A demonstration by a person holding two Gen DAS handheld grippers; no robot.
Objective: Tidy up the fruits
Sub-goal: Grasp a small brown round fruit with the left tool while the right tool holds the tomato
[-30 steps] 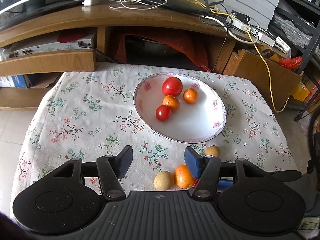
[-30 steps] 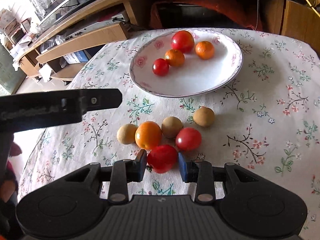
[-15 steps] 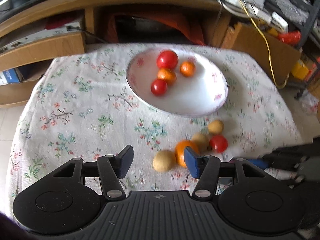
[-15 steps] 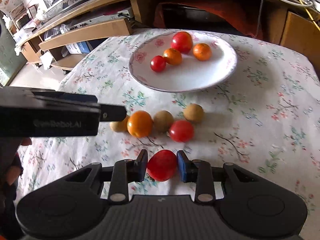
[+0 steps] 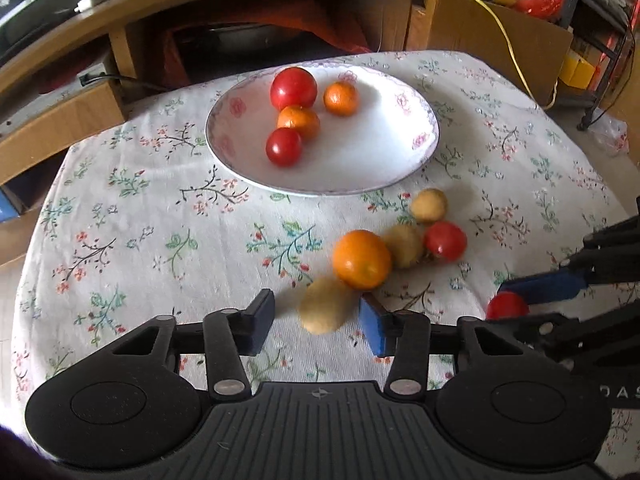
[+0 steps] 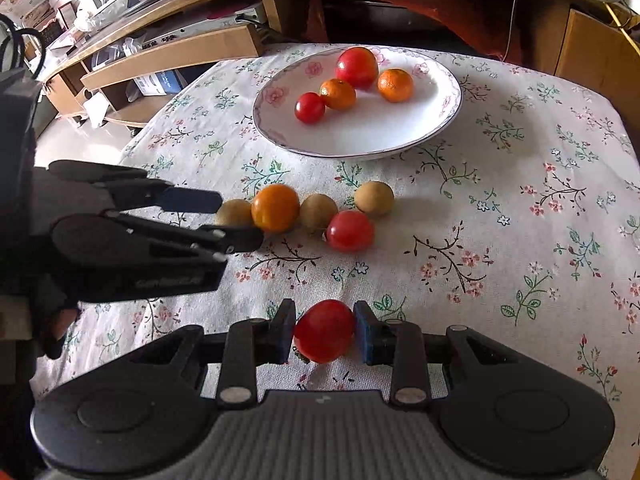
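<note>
Two grippers work over the floral cloth. The right gripper (image 6: pixel 324 331) is clamped on a red tomato (image 6: pixel 324 330), its blue pads pressing both sides, and holds it just above the bench (image 6: pixel 520 208). The left gripper (image 5: pixel 316 322) has its jaws closing around a tan round fruit (image 5: pixel 326 310); the pads stand clear of it on both sides, the right one very near.

Touching that fruit on its far side is a large orange (image 5: pixel 362 259), then a second tan fruit (image 5: pixel 404 246), a loose tomato (image 5: pixel 445 241) and a third tan fruit (image 5: pixel 429 205), all bunched in a short row on the cloth. Beyond them sits a white plate (image 5: pixel 380 168) with a pink flower rim, holding a big tomato (image 5: pixel 294 88), a small tomato (image 5: pixel 284 147) and two mandarins (image 5: pixel 299 122) (image 5: pixel 341 98), grouped at its far left side.

The bench is covered by a pale cloth printed with green sprigs and small red and blue flowers. Behind it runs a curved wooden media unit (image 6: pixel 180 52) with open shelves, a silver set-top box (image 6: pixel 200 30) and white and yellow cables (image 5: pixel 508 40) on top. A cardboard box (image 5: pixel 492 36) stands at the right. Pale lettering runs along the side of the left gripper in the right wrist view, too blurred to read.
</note>
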